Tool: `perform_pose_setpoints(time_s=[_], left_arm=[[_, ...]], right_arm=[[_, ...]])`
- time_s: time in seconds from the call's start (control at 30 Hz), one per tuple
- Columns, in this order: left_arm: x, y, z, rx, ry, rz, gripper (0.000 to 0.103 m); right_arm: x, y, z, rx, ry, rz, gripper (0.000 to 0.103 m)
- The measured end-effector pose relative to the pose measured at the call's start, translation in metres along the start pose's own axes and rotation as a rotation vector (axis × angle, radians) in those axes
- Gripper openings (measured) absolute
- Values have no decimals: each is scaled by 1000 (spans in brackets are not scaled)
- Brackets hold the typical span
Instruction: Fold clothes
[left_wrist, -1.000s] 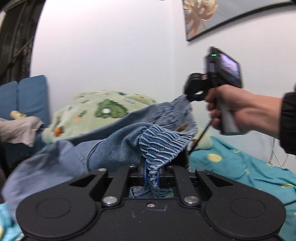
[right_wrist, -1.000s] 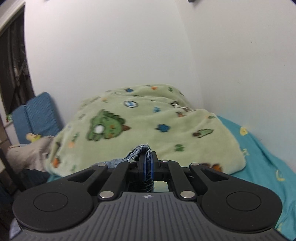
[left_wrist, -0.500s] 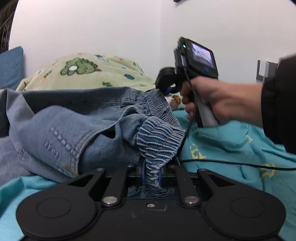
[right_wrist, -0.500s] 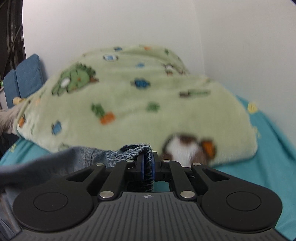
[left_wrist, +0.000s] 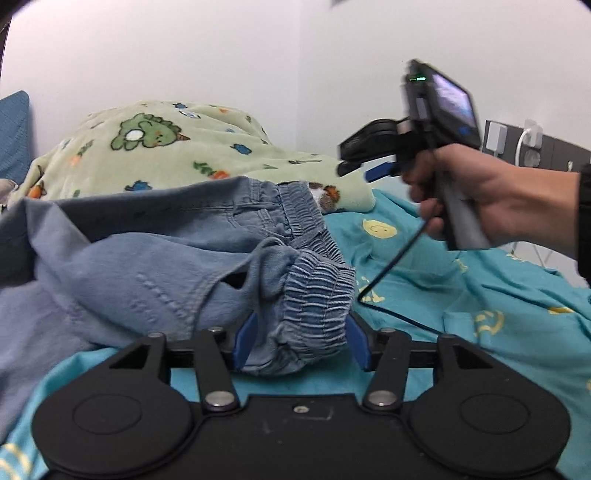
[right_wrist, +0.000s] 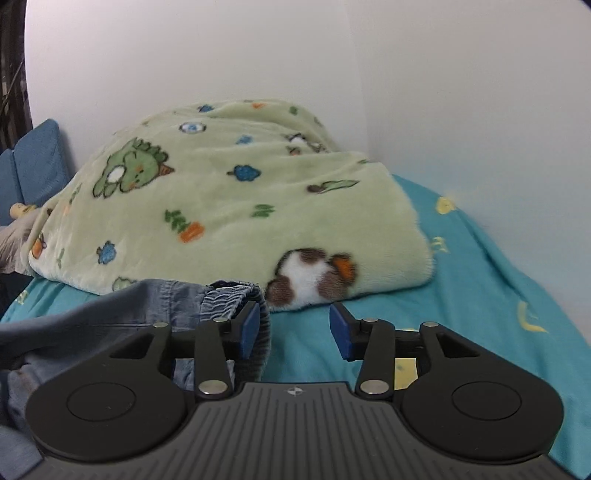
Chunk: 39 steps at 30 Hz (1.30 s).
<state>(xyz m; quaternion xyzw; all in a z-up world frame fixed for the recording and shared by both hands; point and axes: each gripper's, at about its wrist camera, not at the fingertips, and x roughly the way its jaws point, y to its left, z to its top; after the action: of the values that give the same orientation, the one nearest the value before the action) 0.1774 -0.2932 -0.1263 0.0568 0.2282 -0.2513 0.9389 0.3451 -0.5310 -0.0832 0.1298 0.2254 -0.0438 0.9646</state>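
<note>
Light blue jeans (left_wrist: 155, 258) lie on the teal bedsheet (left_wrist: 480, 295), their elastic waistband bunched toward the camera. My left gripper (left_wrist: 301, 341) is open, its blue pads spread on either side of the waistband, which rests loosely between them. In the left wrist view a hand holds my right gripper (left_wrist: 369, 168) up at the right, clear of the cloth. In the right wrist view my right gripper (right_wrist: 293, 330) is open; the jeans' waistband (right_wrist: 229, 295) lies against its left pad and only bedsheet (right_wrist: 480, 295) shows between the pads.
A folded pale green fleece blanket (right_wrist: 221, 199) with cartoon prints is heaped against the white wall behind the jeans. A blue cushion (right_wrist: 33, 158) stands at the far left. A black cable (left_wrist: 388, 280) trails over the sheet, and a wall socket (left_wrist: 532, 144) sits at right.
Both grippers have opened and let go of the waistband, which now lies on the bed. The right gripper has lifted up and to the right, away from the jeans.
</note>
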Motion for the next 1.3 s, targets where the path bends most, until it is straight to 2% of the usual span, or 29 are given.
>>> perform_pose_setpoints(time_s=[0.23, 0.37, 0.53, 0.67, 0.77, 0.93, 1.1, 1.17, 1.3], left_arm=[[-66, 25, 19, 5, -26, 24, 51], [-102, 41, 32, -34, -49, 50, 51], [-146, 66, 42, -60, -75, 80, 51], [-176, 90, 42, -80, -118, 112, 51], [-187, 105, 39, -119, -105, 147, 51], [-195, 131, 30, -156, -93, 192, 51], [-193, 156, 20, -224, -54, 212, 51], [-192, 163, 17, -249, -39, 219, 51], [-188, 171, 14, -282, -18, 234, 52]], right_arm=[[-73, 10, -1, 14, -13, -29, 45], [-116, 31, -11, 59, -21, -15, 45], [-163, 67, -27, 120, -42, 10, 44], [-203, 109, -41, 105, -124, 21, 41], [-224, 139, -51, 95, -144, 52, 41], [-238, 176, -74, 47, -144, 66, 41], [-221, 177, -114, 130, -38, 78, 41], [-205, 170, -125, 201, 39, 83, 41], [-173, 156, -136, 340, 118, 91, 44]])
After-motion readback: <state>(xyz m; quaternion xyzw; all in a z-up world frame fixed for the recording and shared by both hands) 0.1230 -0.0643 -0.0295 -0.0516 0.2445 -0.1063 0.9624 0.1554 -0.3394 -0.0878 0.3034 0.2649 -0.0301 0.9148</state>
